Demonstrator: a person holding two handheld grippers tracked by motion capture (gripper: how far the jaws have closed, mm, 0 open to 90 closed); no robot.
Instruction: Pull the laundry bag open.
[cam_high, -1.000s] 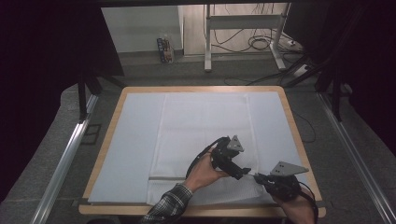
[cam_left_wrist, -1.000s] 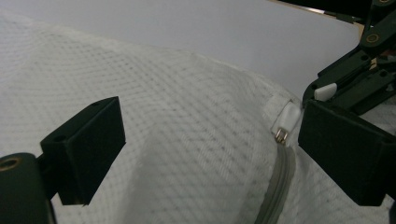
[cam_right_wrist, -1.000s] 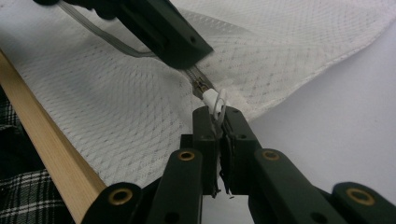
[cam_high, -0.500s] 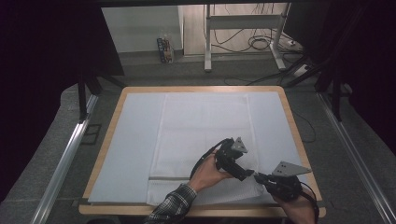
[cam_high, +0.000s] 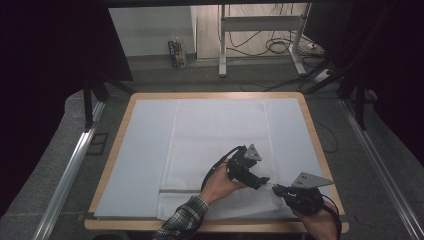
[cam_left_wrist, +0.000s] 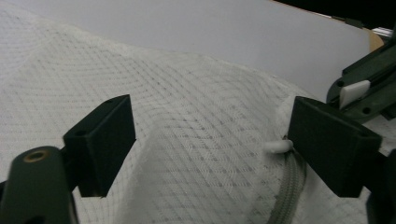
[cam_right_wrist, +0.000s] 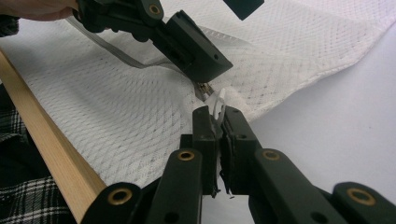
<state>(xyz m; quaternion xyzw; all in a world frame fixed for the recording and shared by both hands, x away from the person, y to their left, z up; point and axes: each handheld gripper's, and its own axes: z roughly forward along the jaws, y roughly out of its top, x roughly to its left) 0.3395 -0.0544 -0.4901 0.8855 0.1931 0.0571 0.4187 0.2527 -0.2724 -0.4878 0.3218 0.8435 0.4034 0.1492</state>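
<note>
A white mesh bag (cam_high: 215, 135) lies flat on the table, its grey zipper (cam_high: 180, 190) running near the front edge. My right gripper (cam_right_wrist: 218, 116) is shut on the bag's cloth at the zipper's end, at the front right (cam_high: 277, 189). My left gripper (cam_left_wrist: 210, 135) hovers just left of it (cam_high: 262, 181), open, its jaws having just been closing. Mesh lies between them. The white zipper pull (cam_left_wrist: 278, 146) sits against the right-hand jaw, with the grey zipper tape (cam_left_wrist: 287, 186) below it.
A pale sheet (cam_high: 140, 150) covers the table under the bag, inside a wooden rim (cam_high: 125, 115). A plaid sleeve (cam_high: 182, 220) comes in at the front. Metal rails (cam_high: 70, 170) flank the table, and cables lie on the floor behind it.
</note>
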